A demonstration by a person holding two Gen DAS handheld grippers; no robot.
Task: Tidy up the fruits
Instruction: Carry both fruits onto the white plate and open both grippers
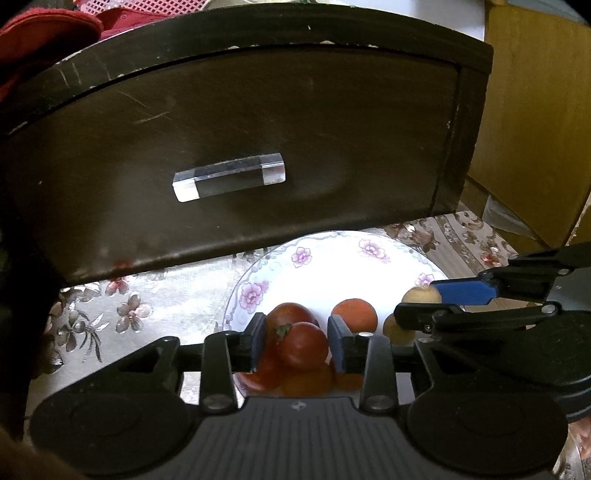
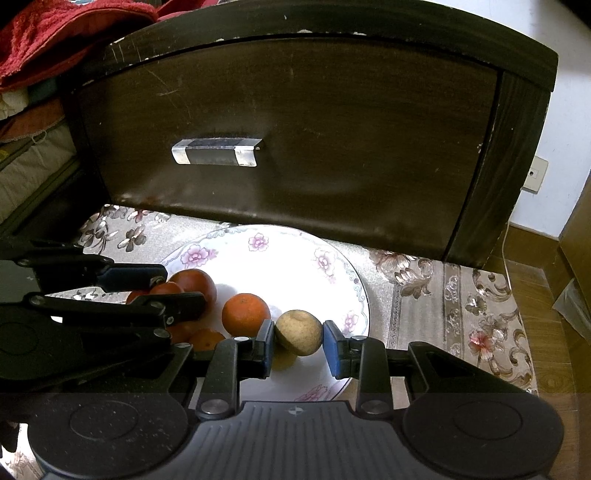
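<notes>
A white plate with pink flowers (image 1: pixel 255 291) (image 2: pixel 258 240) lies on a floral cloth and holds several fruits. In the left wrist view my left gripper (image 1: pixel 297 326) straddles a red tomato (image 1: pixel 303 345) that rests on other tomatoes. A thin gap shows at the left pad, so it is open. An orange (image 1: pixel 354 315) (image 2: pixel 245 314) lies just beyond it. In the right wrist view my right gripper (image 2: pixel 299 330) is shut on a round tan fruit (image 2: pixel 299 332), held slightly above a second tan fruit (image 2: pixel 284 360). Each gripper also shows in the other's view: the right gripper (image 1: pixel 424 302) and the left gripper (image 2: pixel 159 291).
A dark wooden drawer front (image 1: pixel 258 129) (image 2: pixel 295 129) with a clear handle (image 1: pixel 229 177) (image 2: pixel 218 151) stands right behind the plate. A red towel (image 2: pixel 66 33) lies at the upper left. Floral cloth (image 2: pixel 461 314) spreads right of the plate, with a wooden cabinet (image 1: pixel 535 110) farther right.
</notes>
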